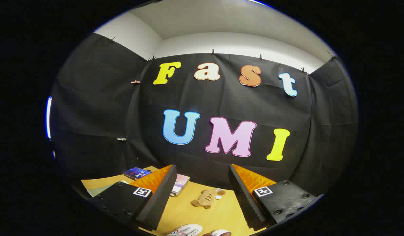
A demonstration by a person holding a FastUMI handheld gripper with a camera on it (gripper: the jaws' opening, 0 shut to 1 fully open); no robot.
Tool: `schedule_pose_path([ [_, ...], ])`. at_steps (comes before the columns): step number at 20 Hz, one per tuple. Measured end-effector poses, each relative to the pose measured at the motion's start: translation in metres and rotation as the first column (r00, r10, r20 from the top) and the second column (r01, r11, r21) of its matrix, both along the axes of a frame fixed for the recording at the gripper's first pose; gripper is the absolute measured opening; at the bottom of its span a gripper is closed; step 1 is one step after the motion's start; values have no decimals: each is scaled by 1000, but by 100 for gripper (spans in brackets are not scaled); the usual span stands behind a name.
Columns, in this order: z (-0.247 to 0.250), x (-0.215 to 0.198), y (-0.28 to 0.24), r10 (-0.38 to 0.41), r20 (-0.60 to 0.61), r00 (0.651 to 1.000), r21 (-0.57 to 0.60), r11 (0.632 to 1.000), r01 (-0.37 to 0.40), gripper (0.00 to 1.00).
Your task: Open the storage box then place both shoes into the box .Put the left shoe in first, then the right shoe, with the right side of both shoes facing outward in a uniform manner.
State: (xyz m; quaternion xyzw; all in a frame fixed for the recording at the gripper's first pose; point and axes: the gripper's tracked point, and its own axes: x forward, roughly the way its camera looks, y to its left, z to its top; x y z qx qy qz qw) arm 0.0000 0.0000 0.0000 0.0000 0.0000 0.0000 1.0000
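blue box (137, 172), pale box (180, 183), tan plush toy (206, 198)

Tongs (202, 193) spread above shoes (185, 230)

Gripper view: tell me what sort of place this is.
Likely a small recording booth: black cloth walls pinned up under a white ceiling, a tan tabletop with a white shoe and a plush toy. The gripper hangs open above.

Two white shoes (185, 230) are cut off below the gripper (202, 183).
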Motion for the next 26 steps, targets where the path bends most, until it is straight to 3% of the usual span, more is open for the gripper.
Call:
schedule_pose_path([
  [13,-5,-1,4,36,-20,999,3,999,-36,97],
  [17,-11,-1,14,83,-36,996,13,997,-82,97],
  [20,-21,-1,30,163,-62,985,44,986,-160,97],
  [23,-42,-5,61,308,-106,946,162,943,-289,97],
  [25,-59,-13,87,441,-138,887,295,873,-388,97],
  [26,-70,-19,101,512,-149,846,377,820,-430,98],
])
